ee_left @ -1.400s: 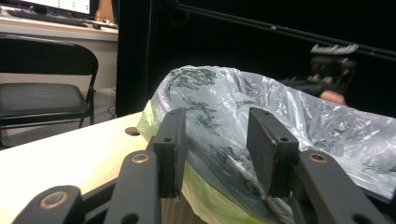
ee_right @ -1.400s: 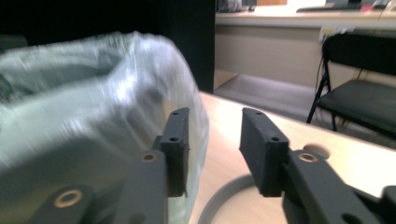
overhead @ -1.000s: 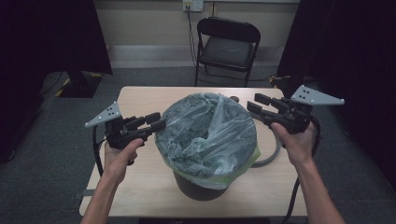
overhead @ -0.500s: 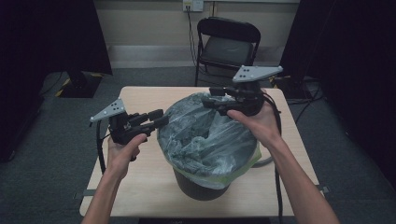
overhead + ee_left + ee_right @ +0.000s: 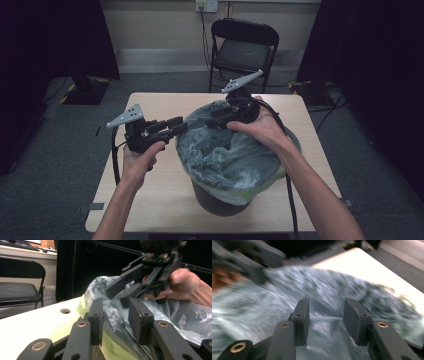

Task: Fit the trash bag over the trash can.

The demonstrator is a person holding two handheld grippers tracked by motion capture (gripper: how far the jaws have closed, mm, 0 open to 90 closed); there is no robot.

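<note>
The bag (image 5: 227, 155) lines the bin (image 5: 215, 200) mid-worktop: thin, limp, slippery film, best pinched at its rim fold. Left gripper (image 5: 177, 126) at 9 o'clock and right gripper (image 5: 212, 117) at 12 both gape, jaws released.

A pale wooden tabletop (image 5: 150, 200) with rounded corners stands on grey carpet. Directly on it sits a dark bin (image 5: 215, 197) lined with a translucent plastic bag (image 5: 227, 155), placed toward the near edge, slightly right of the middle. A round hole (image 5: 65, 311) pierces the surface.
</note>
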